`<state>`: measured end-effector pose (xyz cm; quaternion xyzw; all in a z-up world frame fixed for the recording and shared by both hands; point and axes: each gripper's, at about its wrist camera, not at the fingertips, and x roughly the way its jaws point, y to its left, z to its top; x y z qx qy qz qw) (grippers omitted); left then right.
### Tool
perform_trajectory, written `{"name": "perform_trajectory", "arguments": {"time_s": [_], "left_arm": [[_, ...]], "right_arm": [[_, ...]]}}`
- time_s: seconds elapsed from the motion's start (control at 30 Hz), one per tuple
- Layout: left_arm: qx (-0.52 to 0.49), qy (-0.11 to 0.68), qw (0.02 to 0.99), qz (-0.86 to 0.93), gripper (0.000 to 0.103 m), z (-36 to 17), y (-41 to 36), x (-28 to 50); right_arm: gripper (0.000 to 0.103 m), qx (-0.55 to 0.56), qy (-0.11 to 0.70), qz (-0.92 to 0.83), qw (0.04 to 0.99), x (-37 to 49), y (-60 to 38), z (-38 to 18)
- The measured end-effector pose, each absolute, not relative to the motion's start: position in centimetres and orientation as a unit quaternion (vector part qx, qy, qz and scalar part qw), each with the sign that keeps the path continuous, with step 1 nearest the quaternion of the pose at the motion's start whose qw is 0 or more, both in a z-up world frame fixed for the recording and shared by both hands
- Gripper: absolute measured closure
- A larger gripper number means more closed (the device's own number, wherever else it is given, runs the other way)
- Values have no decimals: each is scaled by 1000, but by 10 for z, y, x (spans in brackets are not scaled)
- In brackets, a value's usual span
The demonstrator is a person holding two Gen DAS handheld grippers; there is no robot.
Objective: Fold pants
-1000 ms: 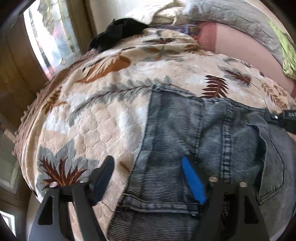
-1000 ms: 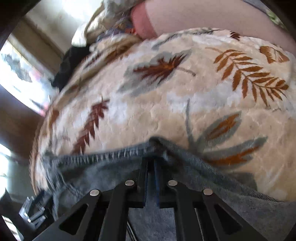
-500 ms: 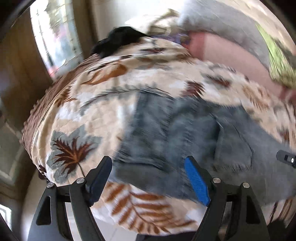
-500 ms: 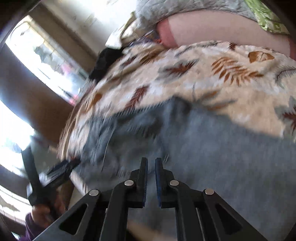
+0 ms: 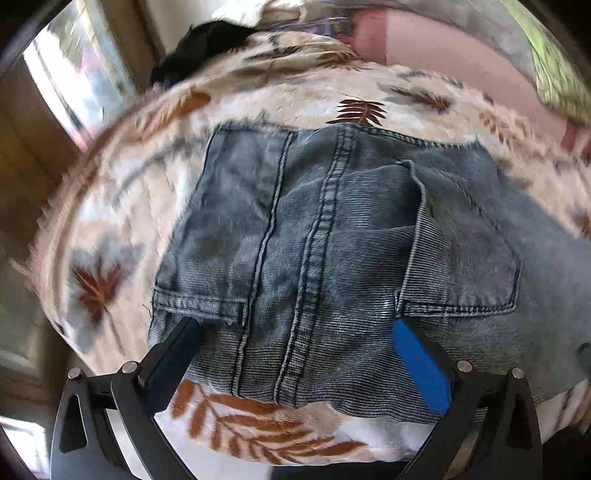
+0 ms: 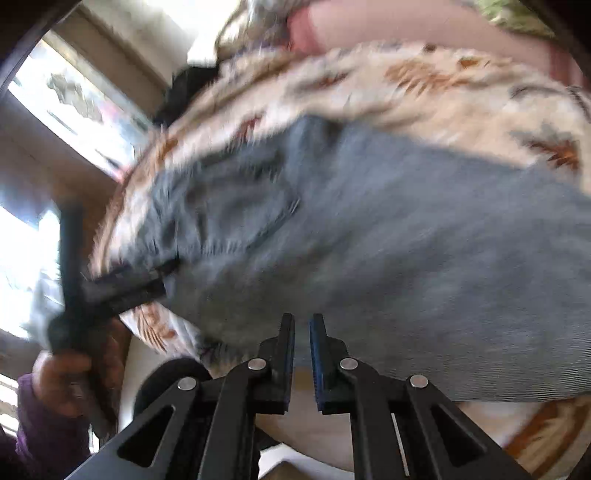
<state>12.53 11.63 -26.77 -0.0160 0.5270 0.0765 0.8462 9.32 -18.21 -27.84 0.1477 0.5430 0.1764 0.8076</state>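
The faded grey-blue corduroy-ribbed denim pants (image 5: 332,258) lay folded and flat on the cream quilted bedspread with rust and grey leaf prints (image 5: 258,435), close to its near edge. The left tongs (image 5: 295,354) stood spread wide over the near hem of the pants, having just been opening; cloth showed in the span between the two fingers, but the blue pad (image 5: 421,369) and the dark pad (image 5: 173,354) did not press on it. A back pocket (image 5: 461,251) lay beyond the blue pad.

The right tongs (image 6: 302,354) were drawn nearly together with only a thin slit between them and nothing in it, poised above the near edge of the pants (image 6: 369,240). To the left of the pants, a hand (image 6: 70,376) in a purple sleeve (image 6: 33,424) gripped the left tongs' handle.

Beyond the pants, at the bedspread's far side, lay a black garment (image 5: 207,48), a pink pillow (image 5: 443,62) and a grey quilted cover (image 5: 461,22). A bright window (image 5: 74,74) stood left of the pants.
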Motion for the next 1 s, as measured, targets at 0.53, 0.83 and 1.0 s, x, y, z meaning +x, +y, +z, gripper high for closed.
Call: {"name": "perform_trajectory", "arguments": {"time_s": [0.53, 0.83, 1.0], "left_arm": [[70, 538, 838, 63, 0, -222, 15, 134], [163, 563, 810, 30, 0, -281, -80, 148], [131, 550, 824, 24, 0, -285, -73, 146]], "right_arm": [[59, 279, 449, -39, 848, 42, -425, -265], [76, 283, 467, -21, 837, 39, -441, -311], [76, 295, 458, 23, 838, 31, -449, -318]]}}
